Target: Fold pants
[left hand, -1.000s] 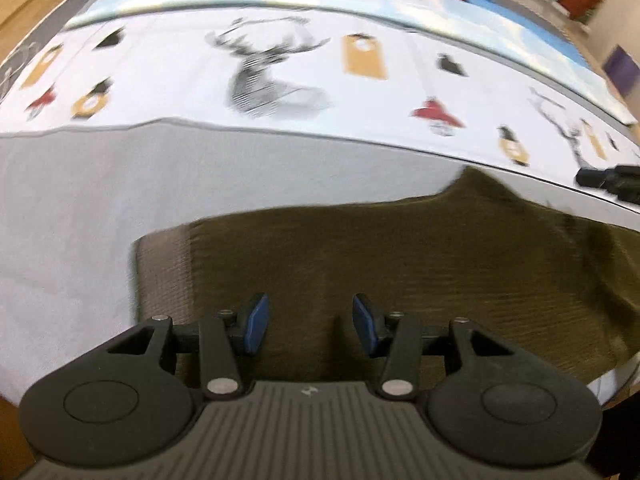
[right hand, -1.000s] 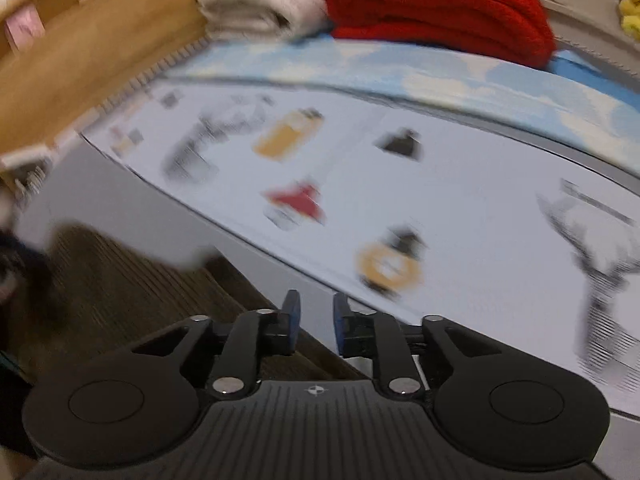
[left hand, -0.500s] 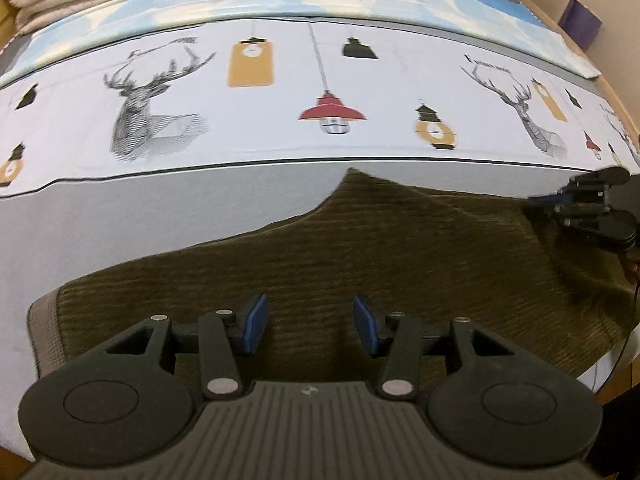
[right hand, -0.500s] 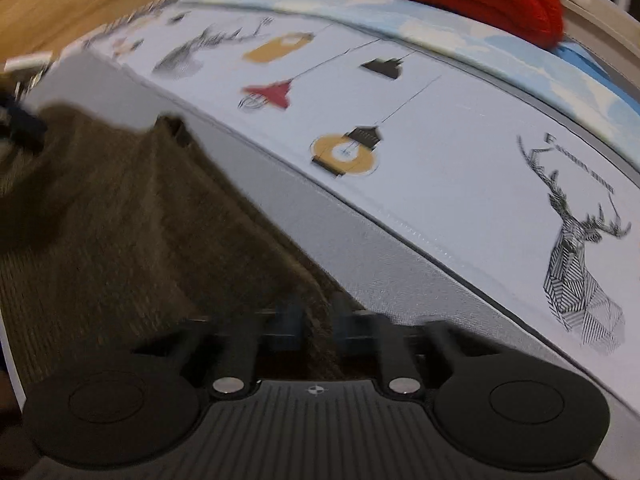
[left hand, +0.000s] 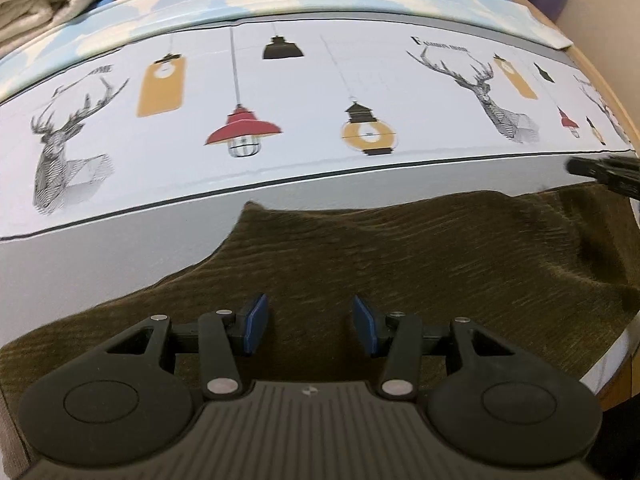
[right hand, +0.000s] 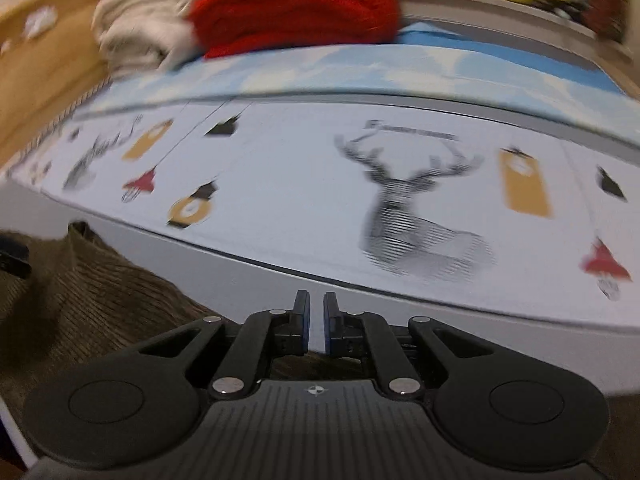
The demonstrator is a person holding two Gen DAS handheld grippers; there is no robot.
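Dark olive corduroy pants lie flat along the near edge of a bed sheet; they also show at the lower left in the right wrist view. My left gripper is open, its blue pads above the pants' middle, holding nothing. My right gripper is nearly shut with a thin gap between the pads, nothing visibly between them, hovering over the pants' right end. It shows as a dark shape at the right edge of the left wrist view.
The bed sheet has deer, lantern and lamp prints with a grey band near the pants. A folded red blanket and a cream blanket lie at the far side. A wooden edge lies at right.
The left gripper slid right along the pants, staying open. The right gripper swung up and right off the pants' end, pads still close together.
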